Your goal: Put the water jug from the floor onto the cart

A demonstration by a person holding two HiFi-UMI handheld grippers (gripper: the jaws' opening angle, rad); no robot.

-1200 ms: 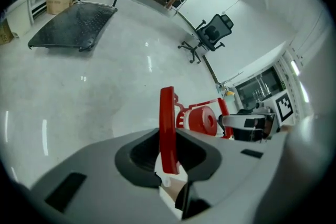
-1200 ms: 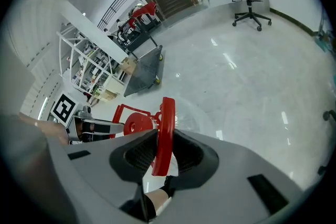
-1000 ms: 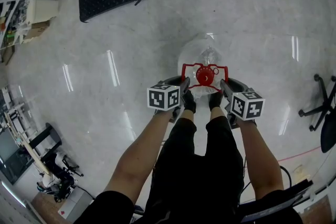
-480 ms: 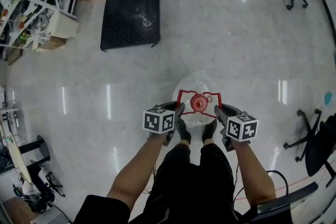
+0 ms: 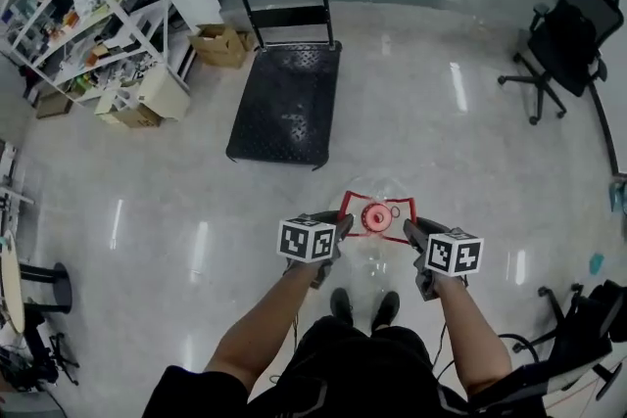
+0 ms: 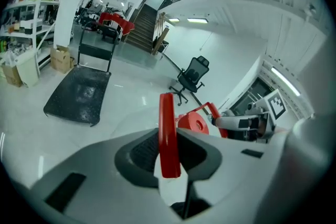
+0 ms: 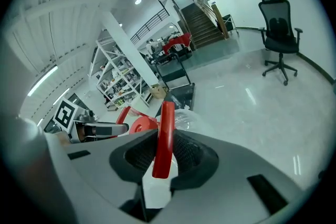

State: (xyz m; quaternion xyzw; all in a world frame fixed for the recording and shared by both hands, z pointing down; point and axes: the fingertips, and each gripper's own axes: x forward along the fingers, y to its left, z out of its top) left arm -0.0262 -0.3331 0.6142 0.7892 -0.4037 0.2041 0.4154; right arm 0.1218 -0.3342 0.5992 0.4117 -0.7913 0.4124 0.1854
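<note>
Clamping a side bar each of the red handle, the left claw and the right claw are both closed partway, pads pressed on the plastic. The handle tops the clear water jug, which hangs between them in the lower middle of the head view, its red cap facing up, clear of the floor.

A second ago the jug sat lower, the shoes tight against it. Now it rides higher and the shoes show below it in the frame. The cart, then only a corner at the upper left, lies whole at upper centre, well apart from the jug. Shelves appear upper left and an office chair upper right.

Both forearms reach up from the bottom edge and converge, marker cubes turned upward.
</note>
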